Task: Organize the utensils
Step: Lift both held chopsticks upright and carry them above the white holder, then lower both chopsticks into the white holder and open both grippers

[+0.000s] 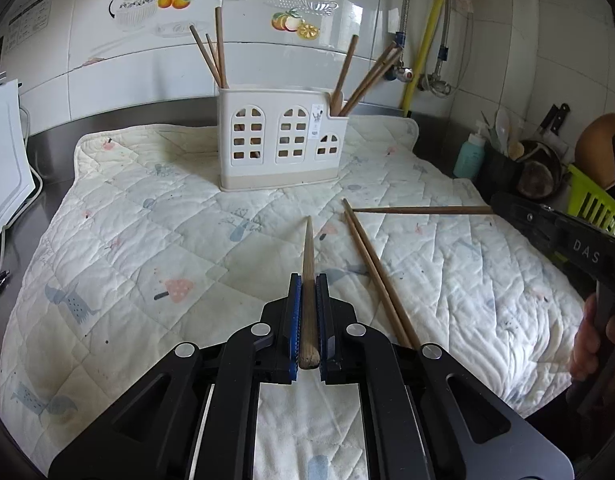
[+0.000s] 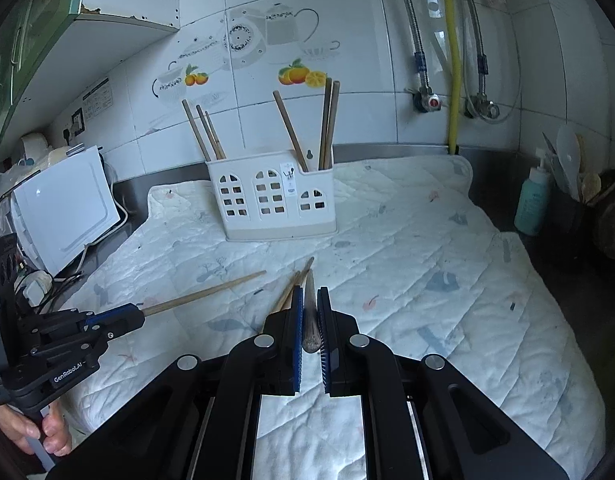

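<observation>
Where 2 chopsticks (image 1: 381, 280) pass the left claw (image 1: 308, 280), their ends vanish.

lower ends of chopsticks (image 1: 211, 52) hidden inside holder (image 1: 281, 136), two loose chopsticks' (image 1: 371, 264) near ends behind left gripper (image 1: 307, 280), holder label (image 2: 290, 179) unreadable, wall notice (image 2: 97, 100) too small

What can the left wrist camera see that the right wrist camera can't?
Only the left wrist view shows the lime green rack and knife handles at far right. Only the right wrist view shows the green cabinet up top and the wall socket. Both show the white utensil holder with chopsticks in its end compartments, the quilted mat, two loose chopsticks, and the left gripper and right gripper each shut on one chopstick.
</observation>
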The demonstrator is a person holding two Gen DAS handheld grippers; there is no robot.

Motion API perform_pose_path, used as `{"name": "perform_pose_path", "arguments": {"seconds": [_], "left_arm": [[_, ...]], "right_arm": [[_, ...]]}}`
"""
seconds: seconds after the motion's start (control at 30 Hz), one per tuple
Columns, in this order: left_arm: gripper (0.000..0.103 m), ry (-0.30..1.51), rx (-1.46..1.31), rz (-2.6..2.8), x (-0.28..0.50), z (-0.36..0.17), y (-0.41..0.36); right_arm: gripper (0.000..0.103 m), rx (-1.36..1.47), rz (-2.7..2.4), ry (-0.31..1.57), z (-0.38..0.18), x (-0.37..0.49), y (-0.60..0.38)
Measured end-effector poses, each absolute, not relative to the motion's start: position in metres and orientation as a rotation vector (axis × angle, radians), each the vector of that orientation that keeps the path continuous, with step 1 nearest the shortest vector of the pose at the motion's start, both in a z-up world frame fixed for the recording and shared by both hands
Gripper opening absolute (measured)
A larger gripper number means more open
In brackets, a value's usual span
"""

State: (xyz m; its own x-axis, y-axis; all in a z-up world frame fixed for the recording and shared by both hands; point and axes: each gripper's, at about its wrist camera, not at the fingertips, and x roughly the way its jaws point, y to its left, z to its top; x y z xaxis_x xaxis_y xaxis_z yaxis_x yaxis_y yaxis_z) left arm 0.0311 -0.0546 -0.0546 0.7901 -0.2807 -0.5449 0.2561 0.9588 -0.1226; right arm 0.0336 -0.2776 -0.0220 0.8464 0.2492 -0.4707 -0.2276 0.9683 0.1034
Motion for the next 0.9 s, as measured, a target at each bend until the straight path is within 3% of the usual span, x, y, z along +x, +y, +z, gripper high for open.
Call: {"name": "perform_pose_path", "arguments": {"seconds": [0.9], "left_arm": [[0.005,0.510,0.025,-0.345,0.093,0.024,-0.037]], "right_arm": [[0.007,-0.051,0.289,0.426,0.131,0.162,-0.308]]}}
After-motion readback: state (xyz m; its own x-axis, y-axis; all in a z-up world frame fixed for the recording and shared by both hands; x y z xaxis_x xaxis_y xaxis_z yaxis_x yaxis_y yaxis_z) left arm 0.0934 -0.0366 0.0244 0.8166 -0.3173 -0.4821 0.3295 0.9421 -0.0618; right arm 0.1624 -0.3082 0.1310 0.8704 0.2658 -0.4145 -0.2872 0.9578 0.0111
